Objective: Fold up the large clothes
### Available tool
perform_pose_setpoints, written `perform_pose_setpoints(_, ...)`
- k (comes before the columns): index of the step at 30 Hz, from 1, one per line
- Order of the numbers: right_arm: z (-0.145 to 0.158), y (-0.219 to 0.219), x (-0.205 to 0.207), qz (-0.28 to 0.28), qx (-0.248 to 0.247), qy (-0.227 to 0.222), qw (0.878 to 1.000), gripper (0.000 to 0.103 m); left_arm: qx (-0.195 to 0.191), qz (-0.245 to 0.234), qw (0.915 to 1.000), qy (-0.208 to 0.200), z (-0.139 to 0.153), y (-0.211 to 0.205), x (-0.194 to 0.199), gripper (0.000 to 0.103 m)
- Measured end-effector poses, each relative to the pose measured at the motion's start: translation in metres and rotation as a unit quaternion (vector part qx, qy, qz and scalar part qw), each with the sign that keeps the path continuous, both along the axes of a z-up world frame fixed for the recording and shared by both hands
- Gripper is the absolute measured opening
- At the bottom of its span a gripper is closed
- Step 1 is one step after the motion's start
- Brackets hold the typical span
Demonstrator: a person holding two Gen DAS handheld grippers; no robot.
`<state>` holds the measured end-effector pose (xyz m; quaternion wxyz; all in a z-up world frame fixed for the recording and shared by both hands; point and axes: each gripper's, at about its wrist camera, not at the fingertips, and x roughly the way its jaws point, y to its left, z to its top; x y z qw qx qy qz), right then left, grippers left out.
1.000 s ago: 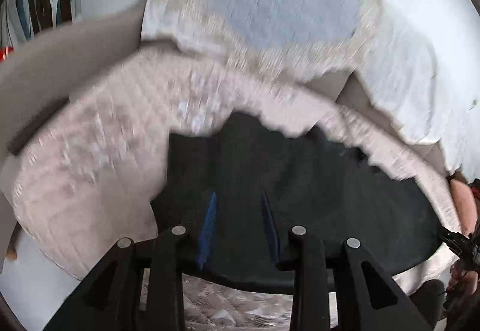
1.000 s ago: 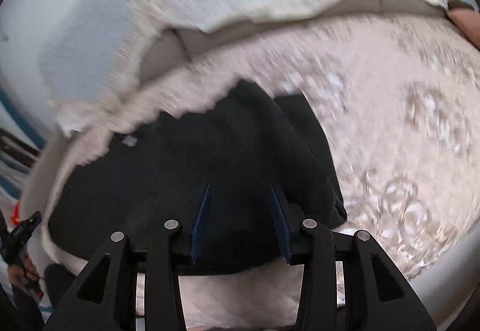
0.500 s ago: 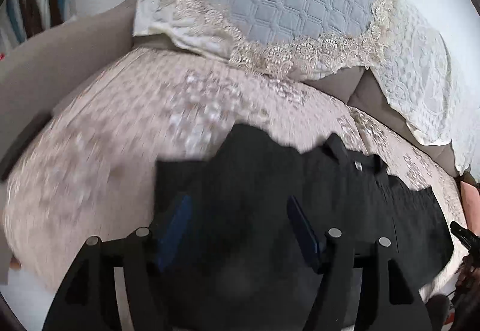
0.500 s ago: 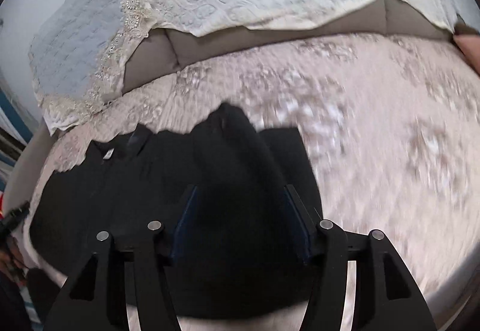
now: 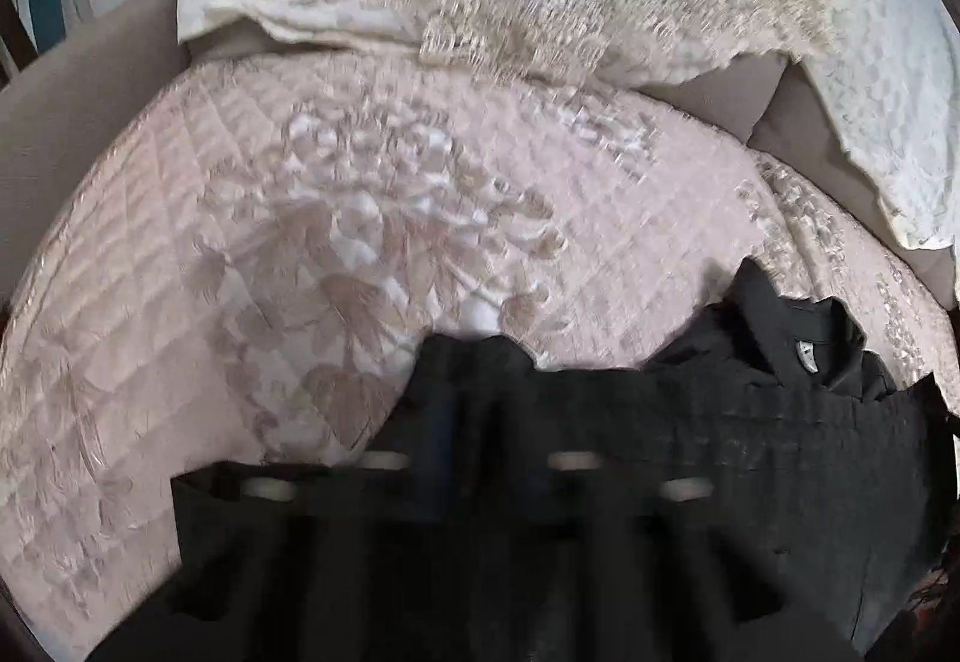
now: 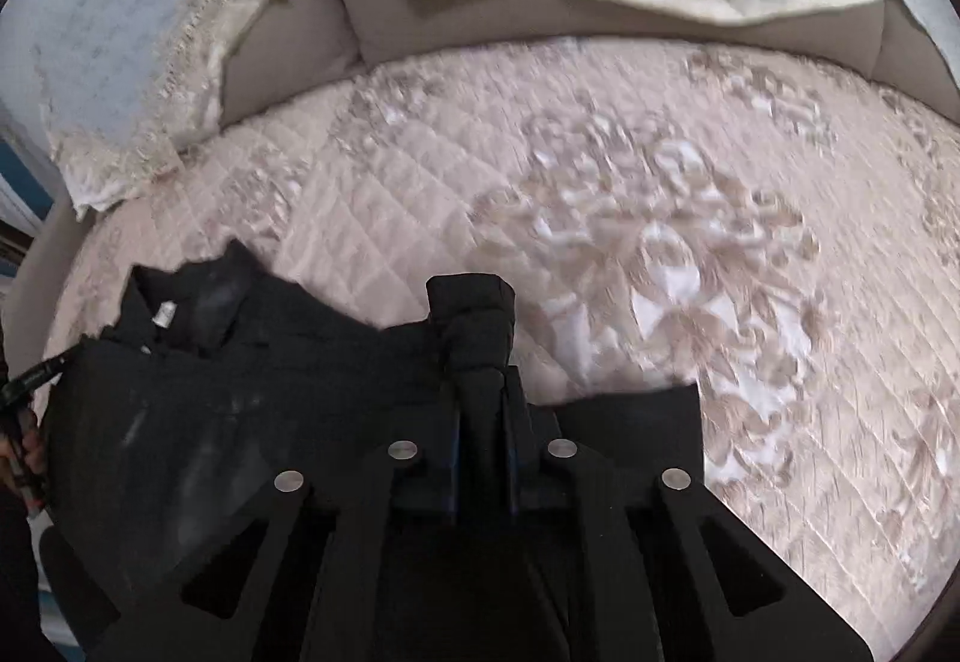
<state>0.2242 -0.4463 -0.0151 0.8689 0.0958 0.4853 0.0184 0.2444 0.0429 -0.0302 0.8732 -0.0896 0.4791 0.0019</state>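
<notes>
Black collared garment of soft woven cloth (image 6: 198, 422) lies in the lower left of the right wrist view and the lower right of the left wrist view, spread on the pink quilted satin bedspread with embroidered flowers (image 6: 660, 254). Collar with its white label sits at the garment's upper edge, nearer the pillows. Judgement: fold is at an early stage; the body looks mostly flat, one layer appears drawn over, and no compact stack is formed yet. Most folds remain.

Right gripper (image 6: 480, 404): fingers pressed together, pinching a bunched fold of the black cloth that stands up between them at frame centre. Left gripper (image 5: 498, 458): heavily blurred, black on black. Cloth seems to rise between its fingers, but I cannot tell whether they are closed.

Surroundings: lace-edged cream pillow cover (image 5: 540, 20) across the top of both views, taupe padded headboard cushions (image 6: 456, 26) below it. Bedspread ahead of both grippers shows nothing in the way. Main hindrance is motion blur and the dark cloth hiding its own edges.
</notes>
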Motion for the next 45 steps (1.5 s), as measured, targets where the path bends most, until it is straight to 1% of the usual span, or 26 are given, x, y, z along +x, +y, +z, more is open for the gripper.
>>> perform_pose_setpoints(3, 0.013, -0.007, -0.002, -0.021, 0.012, -0.042, 0.999, 0.007, 0.018, 0.012, 0.9976, -0.065, 0.021, 0.005, -0.009, 0.007)
perform_pose_setpoints(5, 0.009, -0.013, 0.004, -0.038, 0.017, -0.045, 0.998, 0.007, 0.003, 0.028, 0.9961, -0.084, 0.025, 0.011, -0.008, 0.007)
perform_pose_setpoints(6, 0.003, -0.014, 0.008, -0.043, 0.013, -0.039, 0.998, 0.007, -0.005, 0.031, 0.9959, -0.084, 0.022, 0.013, -0.005, 0.007)
perform_pose_setpoints(9, -0.026, -0.011, 0.017, -0.042, -0.008, -0.006, 0.999, 0.008, 0.026, 0.028, 0.9971, -0.065, -0.004, 0.005, 0.007, 0.007)
perform_pose_setpoints(11, -0.038, -0.012, 0.017, -0.045, -0.009, 0.001, 0.999, 0.014, 0.04, 0.032, 0.9971, -0.057, -0.018, 0.001, 0.01, 0.008)
perform_pose_setpoints(13, -0.039, -0.015, 0.015, -0.049, -0.003, -0.005, 0.999, 0.016, 0.039, 0.036, 0.9967, -0.061, -0.017, 0.002, 0.012, 0.011)
perform_pose_setpoints(15, -0.036, -0.018, 0.014, -0.05, 0.003, -0.006, 0.999, 0.021, 0.031, 0.036, 0.9974, -0.054, -0.018, 0.004, 0.014, 0.013)
perform_pose_setpoints(18, -0.017, -0.019, 0.0, -0.06, 0.001, -0.024, 0.998, 0.023, 0.022, 0.04, 0.9975, -0.054, -0.008, 0.007, 0.011, 0.015)
perform_pose_setpoints(19, -0.007, -0.016, -0.009, -0.058, -0.002, -0.039, 0.998, 0.025, 0.024, 0.042, 0.997, -0.06, -0.001, 0.007, 0.005, 0.015)
perform_pose_setpoints(22, 0.024, -0.005, -0.047, -0.043, -0.021, -0.077, 0.996, 0.025, 0.023, 0.038, 0.9948, -0.092, 0.025, 0.009, -0.025, 0.016)
perform_pose_setpoints(24, 0.033, -0.001, -0.071, -0.043, -0.029, -0.091, 0.994, 0.025, 0.031, 0.027, 0.9925, -0.115, 0.041, 0.009, -0.049, 0.016)
perform_pose_setpoints(26, 0.027, 0.0, -0.091, -0.046, -0.021, -0.079, 0.996, 0.025, 0.034, 0.018, 0.9907, -0.131, 0.049, 0.008, -0.075, 0.017)
perform_pose_setpoints(28, 0.008, 0.0, -0.1, -0.049, -0.022, -0.051, 0.997, 0.025, 0.026, 0.013, 0.9911, -0.13, 0.042, 0.01, -0.093, 0.018)
perform_pose_setpoints(29, -0.006, -0.003, -0.102, -0.057, -0.027, -0.032, 0.997, 0.024, 0.034, 0.013, 0.9921, -0.12, 0.032, 0.01, -0.098, 0.018)
perform_pose_setpoints(30, -0.018, -0.008, -0.101, -0.066, -0.029, -0.016, 0.997, 0.021, 0.044, 0.013, 0.9936, -0.103, 0.019, 0.011, -0.1, 0.018)
perform_pose_setpoints(31, -0.027, -0.013, -0.102, -0.071, -0.027, -0.011, 0.997, 0.014, 0.046, 0.019, 0.9955, -0.081, 0.003, 0.015, -0.1, 0.018)
perform_pose_setpoints(32, -0.033, -0.017, -0.101, -0.077, -0.02, -0.009, 0.997, 0.01, 0.037, 0.025, 0.9965, -0.07, -0.01, 0.022, -0.1, 0.018)
perform_pose_setpoints(33, -0.032, -0.019, -0.101, -0.086, -0.012, -0.011, 0.996, 0.009, 0.033, 0.022, 0.9956, -0.084, -0.014, 0.025, -0.102, 0.018)
perform_pose_setpoints(34, -0.029, -0.019, -0.1, -0.088, -0.014, -0.011, 0.996, 0.009, 0.042, 0.02, 0.9947, -0.091, -0.014, 0.024, -0.104, 0.018)
perform_pose_setpoints(36, -0.019, -0.01, -0.102, -0.085, -0.034, -0.012, 0.996, 0.01, 0.052, 0.026, 0.9944, -0.088, -0.007, 0.02, -0.106, 0.018)
perform_pose_setpoints(38, 0.001, 0.002, -0.11, -0.068, -0.034, -0.035, 0.996, 0.012, 0.054, 0.024, 0.9943, -0.089, 0.006, 0.014, -0.11, 0.018)
perform_pose_setpoints(40, 0.016, 0.018, -0.121, -0.053, -0.037, -0.058, 0.996, 0.012, 0.04, 0.01, 0.9938, -0.104, 0.018, 0.005, -0.123, 0.018)
perform_pose_setpoints(42, 0.027, 0.039, -0.131, -0.031, -0.03, -0.078, 0.996, 0.012, 0.039, -0.01, 0.9922, -0.119, 0.03, -0.01, -0.139, 0.021)
perform_pose_setpoints(43, 0.03, 0.049, -0.136, -0.018, -0.024, -0.086, 0.996, 0.012, 0.037, -0.02, 0.9912, -0.125, 0.033, -0.017, -0.145, 0.026)
perform_pose_setpoints(44, 0.029, 0.057, -0.14, -0.009, -0.023, -0.091, 0.996, 0.012, 0.036, -0.027, 0.9907, -0.128, 0.033, -0.023, -0.149, 0.03)
perform_pose_setpoints(45, 0.025, 0.062, -0.143, -0.009, -0.03, -0.09, 0.995, 0.012, 0.036, -0.031, 0.9907, -0.127, 0.03, -0.027, -0.152, 0.03)
